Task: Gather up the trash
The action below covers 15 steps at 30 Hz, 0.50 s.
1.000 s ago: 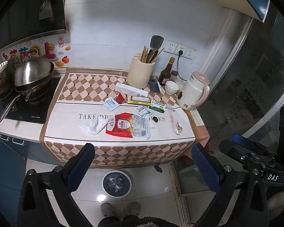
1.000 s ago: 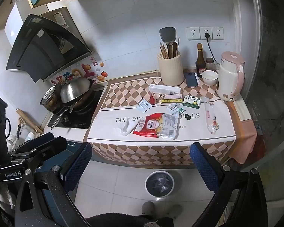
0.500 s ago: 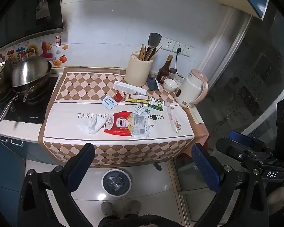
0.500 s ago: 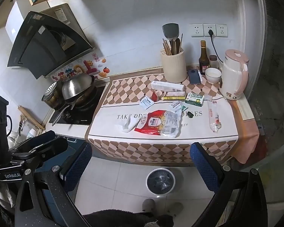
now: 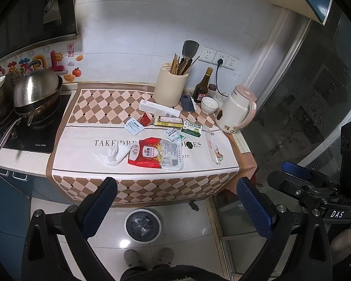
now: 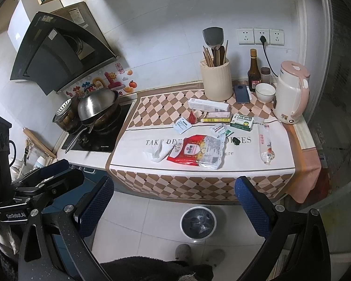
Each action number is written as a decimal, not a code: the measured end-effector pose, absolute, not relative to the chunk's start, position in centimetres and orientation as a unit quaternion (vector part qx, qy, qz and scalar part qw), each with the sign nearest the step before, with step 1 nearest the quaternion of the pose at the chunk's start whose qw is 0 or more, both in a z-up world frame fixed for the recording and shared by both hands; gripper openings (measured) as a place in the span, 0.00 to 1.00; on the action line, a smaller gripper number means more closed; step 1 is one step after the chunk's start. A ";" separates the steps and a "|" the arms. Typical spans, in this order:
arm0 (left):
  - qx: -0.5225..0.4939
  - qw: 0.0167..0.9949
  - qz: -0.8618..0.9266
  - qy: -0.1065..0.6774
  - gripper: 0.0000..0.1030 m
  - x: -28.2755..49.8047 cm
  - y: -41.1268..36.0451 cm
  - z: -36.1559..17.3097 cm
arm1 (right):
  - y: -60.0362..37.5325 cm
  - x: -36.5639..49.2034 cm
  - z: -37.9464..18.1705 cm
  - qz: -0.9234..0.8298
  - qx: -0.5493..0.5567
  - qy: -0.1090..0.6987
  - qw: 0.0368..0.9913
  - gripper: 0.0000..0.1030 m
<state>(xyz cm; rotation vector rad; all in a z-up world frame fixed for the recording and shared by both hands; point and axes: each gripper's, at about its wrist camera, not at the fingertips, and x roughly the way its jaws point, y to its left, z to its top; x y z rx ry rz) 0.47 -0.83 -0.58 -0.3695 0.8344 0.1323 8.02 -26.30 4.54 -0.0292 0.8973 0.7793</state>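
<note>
Through your left wrist camera, your left gripper (image 5: 175,201) hangs out in front of the counter (image 5: 142,182) with its jaws spread wide and nothing between them. Compared with a second ago the counter sits a little higher and farther off in this view, so you have drawn back slightly; nothing on it has moved. The trash lies where it did: the crumpled tissue (image 5: 112,153) touching the red and clear food bag (image 5: 156,153), the blue sachet (image 5: 133,126) behind them, the long clear wrapper (image 5: 213,148) toward the kettle (image 5: 236,109). The trash bin (image 5: 142,224) stands on the floor below the counter edge, between your jaws.

Through your right wrist camera, your right gripper (image 6: 174,201) is likewise wide open and empty, well short of the counter. The scene has slid down a touch and grown slightly nearer since the earlier frame. The green medicine box (image 6: 242,122) and the yellow box (image 6: 216,120) rest behind the bag.
</note>
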 end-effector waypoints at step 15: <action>-0.178 0.895 0.062 0.404 1.00 0.7 -1.0 -0.5 | -26.2 7.8 4.5 0.368 -0.015 0.424 0.827 1.00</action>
